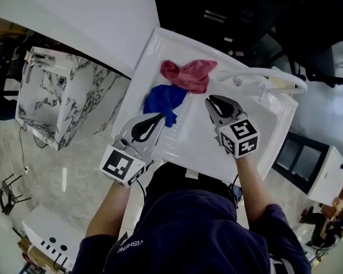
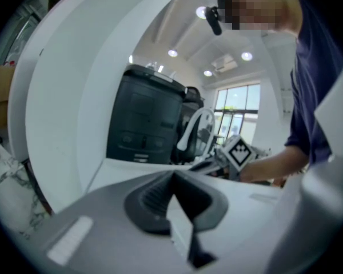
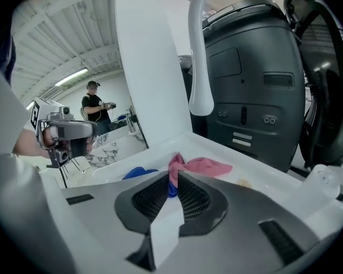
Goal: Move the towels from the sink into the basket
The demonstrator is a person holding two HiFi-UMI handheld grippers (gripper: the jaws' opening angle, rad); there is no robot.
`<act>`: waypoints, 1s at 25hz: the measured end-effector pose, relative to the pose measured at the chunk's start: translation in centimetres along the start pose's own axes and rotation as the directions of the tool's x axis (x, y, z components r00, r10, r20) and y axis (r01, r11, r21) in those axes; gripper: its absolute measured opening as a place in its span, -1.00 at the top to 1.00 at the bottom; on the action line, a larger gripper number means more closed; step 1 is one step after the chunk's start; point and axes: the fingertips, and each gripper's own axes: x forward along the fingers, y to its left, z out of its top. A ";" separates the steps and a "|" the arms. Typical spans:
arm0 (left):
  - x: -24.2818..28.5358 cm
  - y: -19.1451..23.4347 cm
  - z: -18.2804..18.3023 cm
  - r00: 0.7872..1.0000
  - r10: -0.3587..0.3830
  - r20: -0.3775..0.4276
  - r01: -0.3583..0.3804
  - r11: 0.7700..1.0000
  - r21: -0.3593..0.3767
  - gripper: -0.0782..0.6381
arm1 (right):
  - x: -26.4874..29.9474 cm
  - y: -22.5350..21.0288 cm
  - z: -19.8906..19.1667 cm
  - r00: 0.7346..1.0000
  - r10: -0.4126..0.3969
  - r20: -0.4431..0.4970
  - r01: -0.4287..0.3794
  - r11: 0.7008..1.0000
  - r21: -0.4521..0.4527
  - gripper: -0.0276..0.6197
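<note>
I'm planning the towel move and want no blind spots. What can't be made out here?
Basket: in no view.
Blue towel: in the right gripper view, partly hidden behind the right gripper.
Left gripper view: shows neither towel.
Pale speck beside the pink towel, right gripper view: too small to identify.
Anything beneath the towels: covered in every view.

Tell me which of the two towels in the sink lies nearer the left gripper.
The blue towel, bunched just beyond the left gripper; the pink towel lies farther off, toward the faucet.
</note>
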 end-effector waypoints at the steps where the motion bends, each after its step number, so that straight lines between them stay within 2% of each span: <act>1: 0.1 0.4 -0.1 1.000 -0.001 -0.002 0.001 1.000 -0.004 0.77 | 0.6 -0.1 0.0 1.000 -0.001 -0.005 0.001 1.000 0.001 0.88; 4: 0.5 1.3 -0.4 1.000 -0.007 -0.004 0.007 1.000 -0.018 0.77 | 2.1 -0.6 -0.3 1.000 -0.005 -0.024 0.005 1.000 0.003 0.84; 6: 0.9 1.8 -0.5 1.000 -0.010 -0.003 0.010 1.000 -0.029 0.77 | 3.1 -1.0 -0.7 0.999 -0.010 -0.040 0.010 1.000 0.005 0.64; 11: 1.6 3.1 -0.6 1.000 -0.009 0.001 0.010 0.999 -0.051 0.77 | 5.9 -1.9 -1.4 0.997 -0.015 -0.075 0.015 1.000 -0.001 0.64; 16: 2.2 4.3 -1.1 1.000 -0.003 -0.003 0.003 0.997 -0.076 0.77 | 8.4 -2.7 -1.9 0.994 -0.014 -0.107 0.014 1.000 -0.002 0.49; 25: 2.7 5.2 -1.9 1.000 -0.002 -0.010 0.001 0.994 -0.106 0.77 | 11.2 -3.7 -3.6 0.985 -0.022 -0.168 0.023 1.000 0.005 0.40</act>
